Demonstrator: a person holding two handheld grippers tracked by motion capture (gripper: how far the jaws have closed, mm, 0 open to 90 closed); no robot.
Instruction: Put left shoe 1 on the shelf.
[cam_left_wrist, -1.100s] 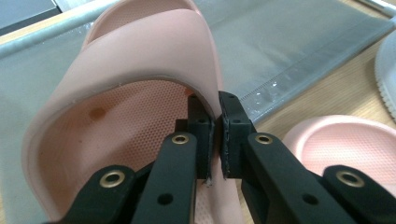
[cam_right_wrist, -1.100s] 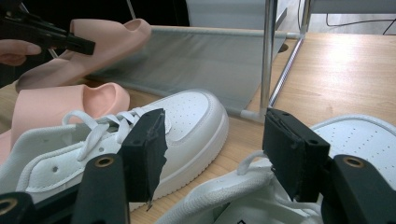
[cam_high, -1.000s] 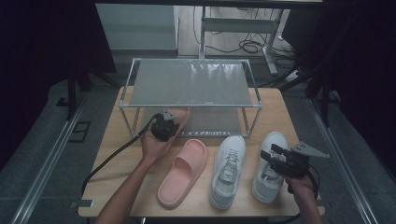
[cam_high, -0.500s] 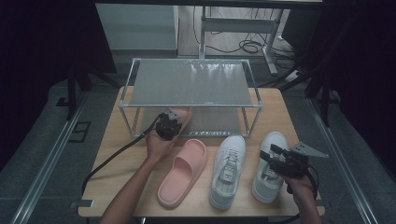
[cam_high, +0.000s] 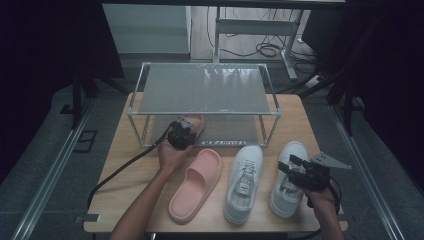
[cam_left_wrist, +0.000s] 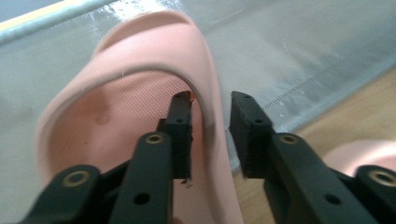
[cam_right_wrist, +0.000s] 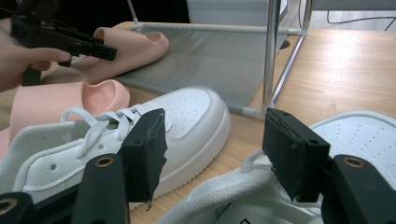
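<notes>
- Presently on the lower grey fabric shelf (cam_high: 235, 131) of the metal-framed shoe rack (cam_high: 205, 90): one pink moulded foam slide sandal (cam_left_wrist: 121, 116), toe pointing away from the person, lying at the shelf's left end under the upper tier.
- Left gripper (cam_left_wrist: 210, 135): jaws have just been opening; they stand partly apart astride the sandal's strap edge, one jaw inside the shoe and one outside. The pads look clear of the foam, so the sandal reads as let go and resting on the shelf.
- Handling, judged: light, one-piece soft foam. The strap wall is thick and springy, giving under a pinch without damage; not fragile. The matt surface should not slip much between rubber pads. Best hold is where the jaws now stand, on the arched strap edge, or the side wall of the sole.
- Second pink foam slide sandal (cam_high: 196, 184): the mate, on the light wooden table (cam_high: 125, 185) just in front of the rack, sole down, near the left hand (cam_high: 170, 156).
- Right gripper (cam_right_wrist: 212, 149): jaws wide apart, holding nothing, hovering over the right-hand white lace-up leather trainer (cam_high: 289, 179).
- Left-hand white lace-up leather trainer (cam_high: 244, 182): between the pink slide and its mate, toe toward the rack. Judged stiffer and heavier than the slides; the heel collar or side wall would take a grip.
- Risk, judged: a pinch on the slide's strap alone may let the sole swing.
</notes>
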